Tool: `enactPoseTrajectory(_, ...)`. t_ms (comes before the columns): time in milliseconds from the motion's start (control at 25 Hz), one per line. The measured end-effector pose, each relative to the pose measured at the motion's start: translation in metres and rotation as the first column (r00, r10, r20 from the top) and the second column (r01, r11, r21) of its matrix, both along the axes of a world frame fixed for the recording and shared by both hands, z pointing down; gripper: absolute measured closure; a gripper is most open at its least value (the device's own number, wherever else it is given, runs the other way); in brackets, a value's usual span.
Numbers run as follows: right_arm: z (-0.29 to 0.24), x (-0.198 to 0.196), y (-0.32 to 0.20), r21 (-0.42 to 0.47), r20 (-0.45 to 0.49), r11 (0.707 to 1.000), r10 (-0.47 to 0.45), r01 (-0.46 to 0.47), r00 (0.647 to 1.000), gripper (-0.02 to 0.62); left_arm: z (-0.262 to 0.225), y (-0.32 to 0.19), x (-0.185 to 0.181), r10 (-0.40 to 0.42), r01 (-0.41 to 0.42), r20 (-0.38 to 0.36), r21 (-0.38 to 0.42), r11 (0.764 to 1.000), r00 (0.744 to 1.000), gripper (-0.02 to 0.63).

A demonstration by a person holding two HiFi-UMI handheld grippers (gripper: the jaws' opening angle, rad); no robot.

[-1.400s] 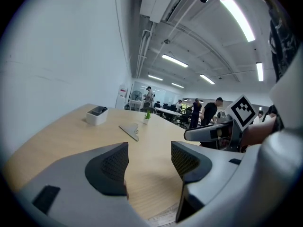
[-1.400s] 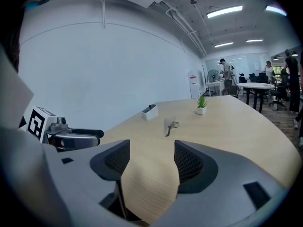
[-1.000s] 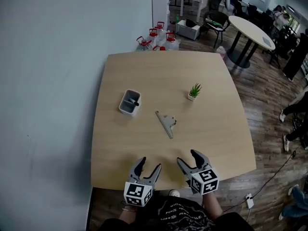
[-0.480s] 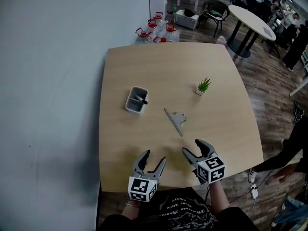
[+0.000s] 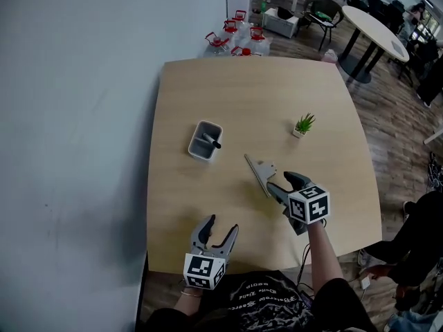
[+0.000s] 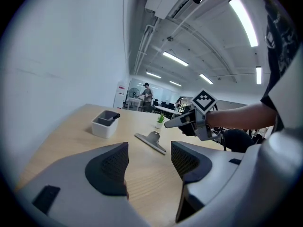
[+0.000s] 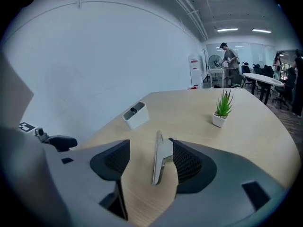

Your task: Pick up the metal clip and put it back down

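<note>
Head view: the metal clip [image 5: 258,173] lies flat mid-surface [image 5: 208,95], its long edge slanting from far-left to near-right. The right claw [image 5: 280,182] is at its near end; the left claw [image 5: 216,232] hangs well back by the near edge.

Left gripper view: jaws spread and empty, clip well ahead.

Right gripper view: jaws spread, the clip lengthwise between them, close against the right jaw, not yet pinched.

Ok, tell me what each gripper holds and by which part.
Nothing is held. The right gripper has open jaws astride the flat grey metal clip lying on the wooden table; the left gripper is open, empty.
</note>
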State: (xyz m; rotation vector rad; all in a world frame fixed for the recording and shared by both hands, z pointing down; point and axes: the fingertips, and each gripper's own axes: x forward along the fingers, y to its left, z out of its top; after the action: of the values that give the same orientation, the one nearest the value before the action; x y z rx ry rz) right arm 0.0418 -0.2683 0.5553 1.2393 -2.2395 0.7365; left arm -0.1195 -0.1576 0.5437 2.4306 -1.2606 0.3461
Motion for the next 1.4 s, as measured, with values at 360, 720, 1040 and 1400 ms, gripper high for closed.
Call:
enactPoseTrajectory(360,0.051,-0.003,-0.056,-0.128,-0.037,0.992,-0.017,0.012,0.999,0.296,0.007,-0.003,-0.008,-0.049,0.050,0.027,-0.022,0.999,0.998,0.333)
enactPoseTrajectory(720,0.103,-0.001,-0.064,-0.303,-0.065,0.952,-0.076,0.053,0.995,0.296,0.009,-0.007,-0.011,-0.085,0.088,0.064,-0.037,0.995,0.994,0.333)
enactPoseTrajectory(1040,0.107,-0.015,-0.064,-0.311,-0.086,0.944,-0.141,0.107,0.986,0.438,0.011,-0.006,-0.012,-0.099,0.102,0.079,-0.046,0.994,0.992,0.333)
enactPoseTrajectory(1400,0.094,-0.019,-0.070,-0.239,-0.126,0.967,-0.122,0.089,0.985,0.480,0.010,-0.002,-0.011,-0.104,0.107,0.070,-0.051,0.993,0.992,0.333)
